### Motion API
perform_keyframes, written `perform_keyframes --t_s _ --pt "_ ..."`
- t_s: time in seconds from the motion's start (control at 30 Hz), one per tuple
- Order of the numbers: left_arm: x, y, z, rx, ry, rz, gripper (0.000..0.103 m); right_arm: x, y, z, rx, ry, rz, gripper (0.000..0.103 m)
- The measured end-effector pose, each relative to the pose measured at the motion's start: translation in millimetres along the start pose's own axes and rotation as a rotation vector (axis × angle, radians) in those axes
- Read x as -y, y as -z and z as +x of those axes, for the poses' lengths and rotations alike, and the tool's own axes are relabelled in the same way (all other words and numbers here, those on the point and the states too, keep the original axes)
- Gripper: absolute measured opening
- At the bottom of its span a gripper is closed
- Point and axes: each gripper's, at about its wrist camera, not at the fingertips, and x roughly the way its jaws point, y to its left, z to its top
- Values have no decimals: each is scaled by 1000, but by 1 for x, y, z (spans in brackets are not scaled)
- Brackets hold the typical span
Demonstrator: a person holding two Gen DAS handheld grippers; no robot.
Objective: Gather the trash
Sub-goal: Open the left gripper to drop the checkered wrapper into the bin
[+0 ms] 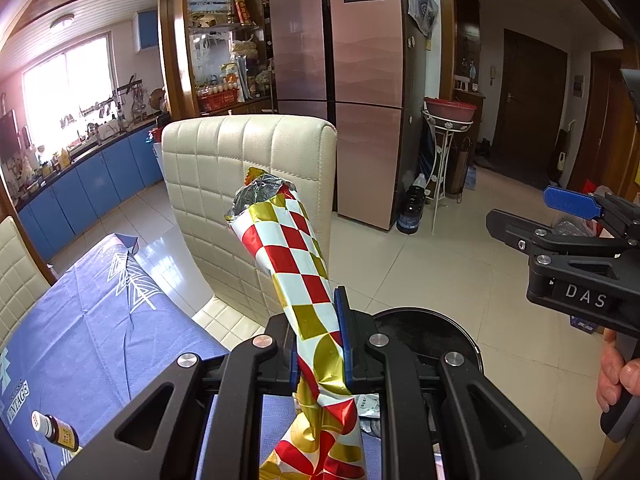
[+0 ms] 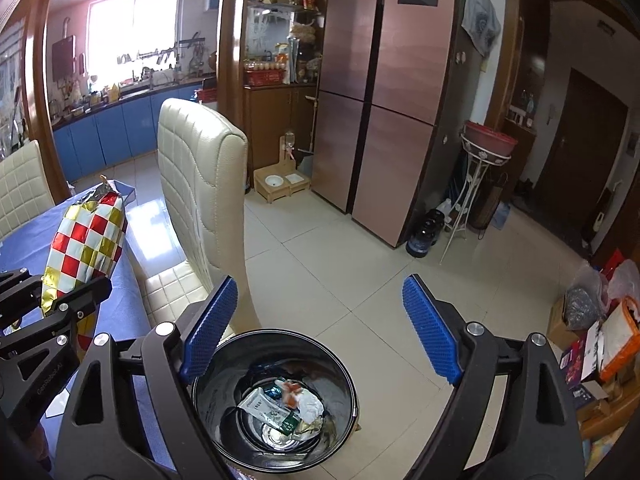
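Foil wrapper (image 1: 298, 256), red-gold-white checked, clamped between blue pads of left gripper (image 1: 322, 354); torn silver end rises toward 11 o'clock, crumpled tail hangs below jaws. Wrapper sits over blue tablecloth (image 1: 80, 320), beside cream chair (image 1: 248, 156). Right gripper (image 2: 316, 328) spread wide, nothing between pads, above black bin (image 2: 276, 400) at 6 o'clock. Bin holds scrap packets (image 2: 286, 404).
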Motion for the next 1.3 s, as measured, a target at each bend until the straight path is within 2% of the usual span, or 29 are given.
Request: perform_keyframes --t_s 0.57,0.63,0.67,0.7,0.77,0.87,1.3 --pt "46 -6 0 17 98 70 17 47 15 -10 -12 81 87 85" --pt "49 -7 1 14 115 65 26 53 17 -12 -11 94 97 85" --pt "50 -8 1 11 129 57 45 56 18 -13 -11 100 104 85" --pt "50 -9 -1 19 147 43 71 59 19 -14 -13 105 111 85" --pt "50 -9 -7 60 136 26 89 63 20 -16 -14 113 119 85" --pt "53 -11 -10 82 93 35 92 67 23 -19 -15 124 122 85" --pt "39 -10 -13 61 67 3 92 56 19 -24 -3 85 98 85"
